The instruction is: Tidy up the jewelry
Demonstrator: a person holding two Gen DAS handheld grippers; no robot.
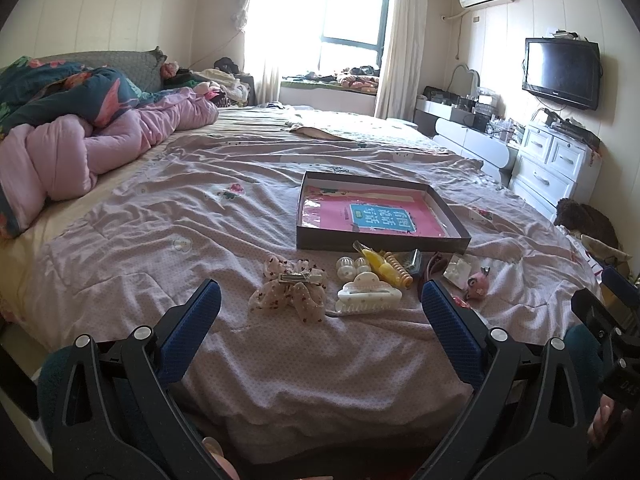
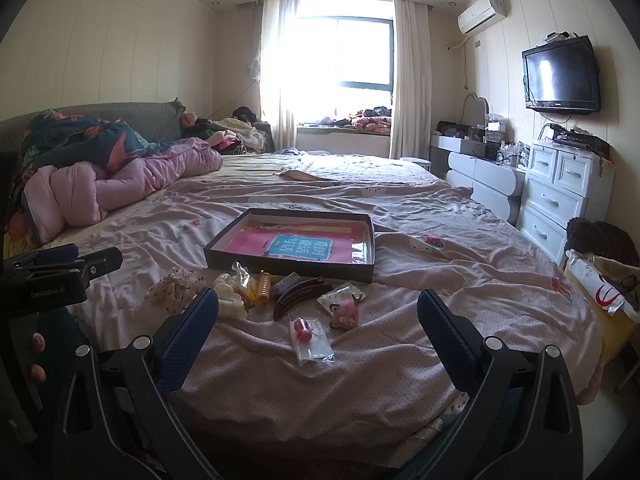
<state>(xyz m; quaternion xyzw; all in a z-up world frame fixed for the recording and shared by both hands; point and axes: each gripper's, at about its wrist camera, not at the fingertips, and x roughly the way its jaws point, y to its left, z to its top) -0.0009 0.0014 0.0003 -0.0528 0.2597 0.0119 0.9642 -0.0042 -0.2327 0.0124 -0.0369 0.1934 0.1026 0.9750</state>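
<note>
A shallow dark box [image 1: 380, 246] with a pink sheet inside lies on the bed; it also shows in the right wrist view [image 2: 288, 268]. In front of it lie hair accessories: a dotted fabric bow clip [image 1: 290, 290], a white claw clip [image 1: 368, 294], a yellow clip [image 1: 380, 266], a pink charm [image 1: 476, 286]. The right wrist view shows a brown hair clip [image 2: 300, 296] and a clear packet with a red piece [image 2: 310, 336]. My left gripper [image 1: 320, 304] is open and empty, just short of the bow and claw clip. My right gripper [image 2: 318, 312] is open and empty over the packet.
A pink quilt [image 1: 100, 144] and a dark floral duvet [image 1: 60, 88] are heaped at the left of the bed. White drawers [image 2: 560, 196] and a wall television [image 2: 560, 74] stand at the right. A bag [image 2: 600, 288] sits beside the bed's right edge.
</note>
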